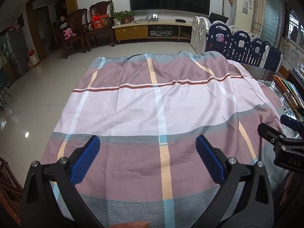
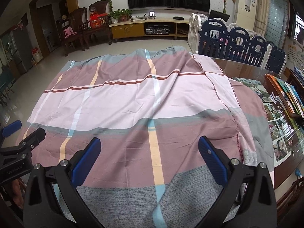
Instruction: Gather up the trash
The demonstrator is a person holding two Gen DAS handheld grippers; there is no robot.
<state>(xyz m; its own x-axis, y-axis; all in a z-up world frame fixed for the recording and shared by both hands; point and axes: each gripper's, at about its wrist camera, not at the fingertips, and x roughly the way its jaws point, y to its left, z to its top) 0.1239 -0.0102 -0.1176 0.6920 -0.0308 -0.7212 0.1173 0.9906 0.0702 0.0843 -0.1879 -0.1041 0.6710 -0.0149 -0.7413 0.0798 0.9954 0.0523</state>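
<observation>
No trash shows in either view. A plaid cloth (image 1: 152, 104) in pink, mauve and grey covers the table, with yellow and blue stripes across it. My left gripper (image 1: 147, 144) hovers open over the cloth's near part, nothing between its blue pads (image 1: 86, 161). My right gripper (image 2: 149, 146) is open too, above the same cloth (image 2: 133, 104), its fingers empty. In the left wrist view the right gripper (image 1: 281, 133) juts in at the right edge. In the right wrist view the left gripper (image 2: 20, 134) shows at the left edge.
The glass table top (image 2: 247, 70) lies bare at the right, with photos (image 2: 275, 125) under it and books (image 2: 288, 95) along its edge. A blue and white playpen fence (image 2: 237, 41) stands behind. Wooden chairs (image 1: 79, 30) and a TV cabinet (image 1: 150, 30) line the far wall across tiled floor.
</observation>
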